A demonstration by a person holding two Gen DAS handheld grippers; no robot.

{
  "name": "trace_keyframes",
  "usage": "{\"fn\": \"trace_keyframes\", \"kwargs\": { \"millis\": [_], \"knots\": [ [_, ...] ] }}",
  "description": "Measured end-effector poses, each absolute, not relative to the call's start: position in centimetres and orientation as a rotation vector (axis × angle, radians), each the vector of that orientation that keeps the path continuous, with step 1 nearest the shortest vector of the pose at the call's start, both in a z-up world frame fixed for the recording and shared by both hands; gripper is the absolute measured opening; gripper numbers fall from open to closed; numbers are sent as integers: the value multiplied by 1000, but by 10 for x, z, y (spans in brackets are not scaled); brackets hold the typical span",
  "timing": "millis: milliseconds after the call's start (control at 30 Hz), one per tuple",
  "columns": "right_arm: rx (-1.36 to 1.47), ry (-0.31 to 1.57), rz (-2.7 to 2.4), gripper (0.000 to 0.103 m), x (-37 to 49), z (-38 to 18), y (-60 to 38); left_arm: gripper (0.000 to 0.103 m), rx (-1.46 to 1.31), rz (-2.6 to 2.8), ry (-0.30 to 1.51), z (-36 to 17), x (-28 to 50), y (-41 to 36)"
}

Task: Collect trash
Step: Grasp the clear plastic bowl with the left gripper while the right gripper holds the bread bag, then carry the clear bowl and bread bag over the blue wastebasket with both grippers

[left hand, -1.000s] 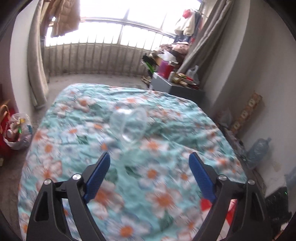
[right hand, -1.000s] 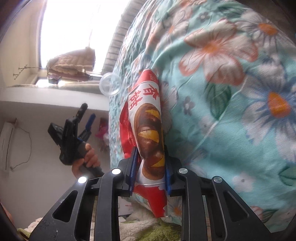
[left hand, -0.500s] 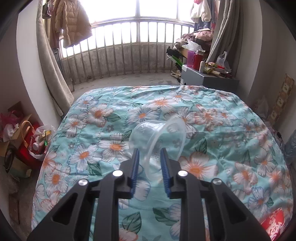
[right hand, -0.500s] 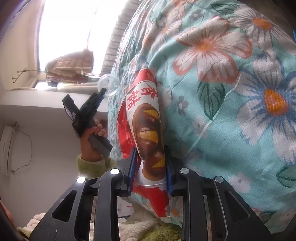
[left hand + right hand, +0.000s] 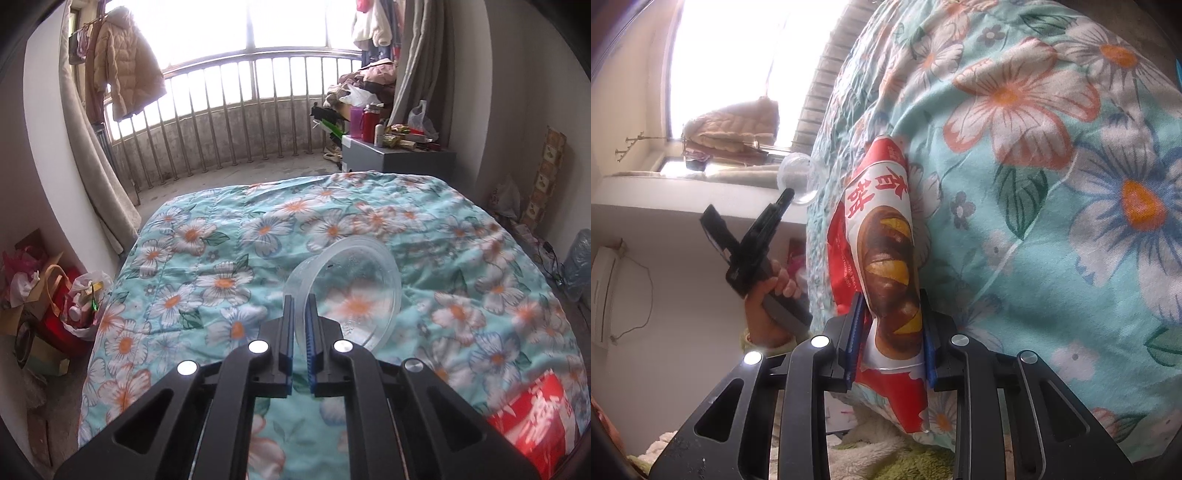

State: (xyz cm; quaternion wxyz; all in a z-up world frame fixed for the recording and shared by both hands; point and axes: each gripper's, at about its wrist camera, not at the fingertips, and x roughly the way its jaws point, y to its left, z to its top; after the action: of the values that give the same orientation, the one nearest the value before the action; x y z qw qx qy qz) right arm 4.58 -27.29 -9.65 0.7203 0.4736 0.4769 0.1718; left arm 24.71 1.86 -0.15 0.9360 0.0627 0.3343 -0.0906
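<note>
The left gripper (image 5: 300,310) is pinching the near wall of the clear plastic cup (image 5: 347,291), its blue pads (image 5: 309,325) nearly together with just the thin rim between them. Those jaws have just been closing, and the cup wall is what they have closed on. The cup is lying tipped on its side on the flowered bedspread (image 5: 207,266), its open mouth facing the camera, roughly mid-bed.

Over on the other side, the right gripper (image 5: 892,332) is clamping a red and white snack wrapper (image 5: 886,243), the one with the bread picture on it. The pads are pressing on both sides of the packet near its lower end, and the rest of it is stretching away along the bedspread (image 5: 1052,192). From the left camera that same wrapper (image 5: 535,410) is showing as a red patch at the near right corner of the bed.

From the right camera you can see the person's left hand (image 5: 772,295) gripping the handle of the left gripper (image 5: 786,195), with the cup (image 5: 799,177) at its tip, well apart from the wrapper.

Beyond the bed there is a railing (image 5: 236,122) under a bright window, a beige padded coat (image 5: 122,74) hanging at the left, a grey cabinet (image 5: 395,158) crowded with bottles, and bags (image 5: 74,295) on the floor at the left.
</note>
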Motion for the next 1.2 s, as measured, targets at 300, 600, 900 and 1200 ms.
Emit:
{"fn": "trace_keyframes", "kwargs": {
  "millis": [300,600,900,1200],
  "knots": [
    [1047,1027,388,23,46,-90,-270,5,233,-275,622,10,191,1],
    [1045,1002,389,21,46,-80,-265,5,270,-305,598,13,159,-7],
    [1030,963,382,20,44,-67,-271,5,272,-301,594,12,150,-6],
    [1032,904,362,19,34,-56,-289,5,280,-301,584,14,144,-9]
  ]
}}
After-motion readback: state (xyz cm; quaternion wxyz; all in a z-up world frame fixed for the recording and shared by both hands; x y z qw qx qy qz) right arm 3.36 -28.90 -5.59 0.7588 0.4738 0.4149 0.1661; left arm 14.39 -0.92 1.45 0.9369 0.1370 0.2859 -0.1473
